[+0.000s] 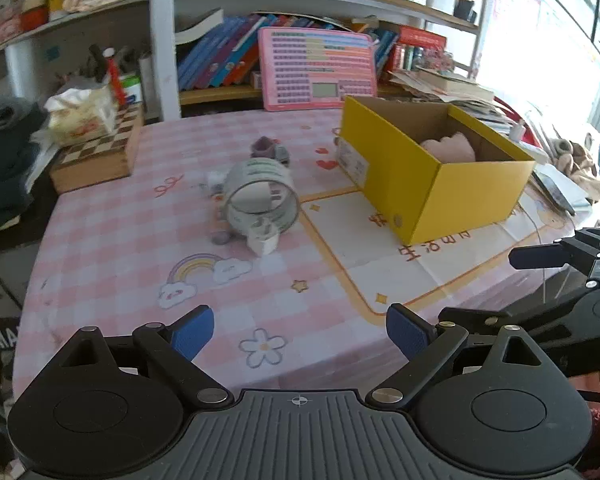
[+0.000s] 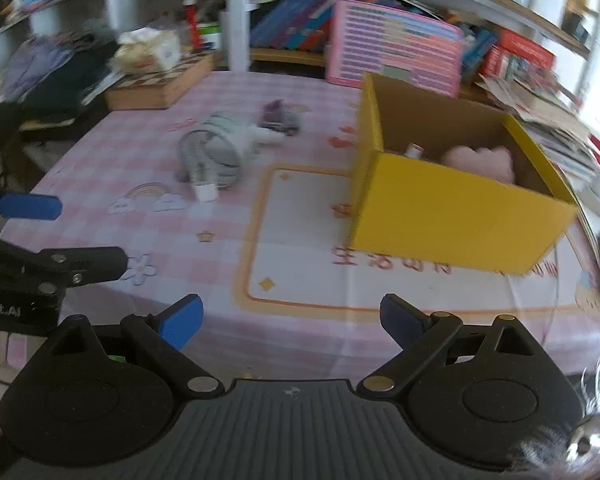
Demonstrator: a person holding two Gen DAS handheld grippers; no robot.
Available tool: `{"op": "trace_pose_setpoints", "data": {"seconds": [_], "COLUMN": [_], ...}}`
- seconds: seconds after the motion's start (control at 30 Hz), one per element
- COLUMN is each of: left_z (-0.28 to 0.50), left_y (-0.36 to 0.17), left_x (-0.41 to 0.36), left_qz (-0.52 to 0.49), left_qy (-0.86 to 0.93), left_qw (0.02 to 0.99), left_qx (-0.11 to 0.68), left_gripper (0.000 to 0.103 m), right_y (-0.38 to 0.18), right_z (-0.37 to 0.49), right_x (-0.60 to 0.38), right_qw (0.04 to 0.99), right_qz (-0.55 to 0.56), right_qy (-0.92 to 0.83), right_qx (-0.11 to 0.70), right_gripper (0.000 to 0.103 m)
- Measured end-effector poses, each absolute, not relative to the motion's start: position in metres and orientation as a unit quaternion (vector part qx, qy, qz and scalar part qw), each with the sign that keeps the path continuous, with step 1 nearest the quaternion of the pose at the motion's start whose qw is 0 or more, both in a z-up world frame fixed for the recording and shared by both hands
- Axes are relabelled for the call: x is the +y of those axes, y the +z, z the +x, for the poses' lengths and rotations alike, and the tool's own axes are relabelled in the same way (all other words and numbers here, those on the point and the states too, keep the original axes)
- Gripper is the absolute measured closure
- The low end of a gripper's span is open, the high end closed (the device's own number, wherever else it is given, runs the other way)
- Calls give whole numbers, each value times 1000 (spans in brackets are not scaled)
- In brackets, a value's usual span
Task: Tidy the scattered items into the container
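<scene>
While both black two-finger grippers, left [image 1: 299, 333] and right [image 2: 291, 320], hover with blue-padded fingers spread and empty over the near edge of the pink checked tablecloth [image 1: 112, 248], three scattered items lie mid-table: one clear tape roll [image 1: 262, 199], one small white block [image 1: 265, 241] and one purple-grey bundle [image 1: 271, 150]. One yellow cardboard box [image 1: 440, 184] sits toward the far right corner, holding one pink plush [image 1: 452, 147] and one small white bottle [image 2: 413, 151].

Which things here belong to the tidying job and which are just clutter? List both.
Job: yellow box, tape roll, small white block, purple-grey item, pink soft item already inside.

Clutter: chessboard box, pink keyboard toy, shelf books.
</scene>
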State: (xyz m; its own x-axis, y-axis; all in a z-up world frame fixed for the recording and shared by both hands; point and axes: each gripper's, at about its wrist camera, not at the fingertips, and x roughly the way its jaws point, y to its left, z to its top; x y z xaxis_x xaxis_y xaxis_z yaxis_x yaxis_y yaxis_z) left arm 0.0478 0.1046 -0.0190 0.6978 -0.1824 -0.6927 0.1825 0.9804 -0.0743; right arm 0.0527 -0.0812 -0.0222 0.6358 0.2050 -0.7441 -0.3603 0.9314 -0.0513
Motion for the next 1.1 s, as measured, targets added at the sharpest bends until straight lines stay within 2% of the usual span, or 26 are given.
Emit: {"op": "trace_pose_setpoints", "data": {"seconds": [1.1], "left_z": [48], "left_y": [-26], "left_x": [139], "left_qz": [-36], "left_qy": [-60], "left_qw": [924], "left_qx": [377], "left_gripper": [8], "right_y": [-22], "right_z": [65], "right_x": [-46], "right_qw": [891], "right_qz": [-132], "right_qy": [187], "right_qx": [393], "right_gripper": [9]}}
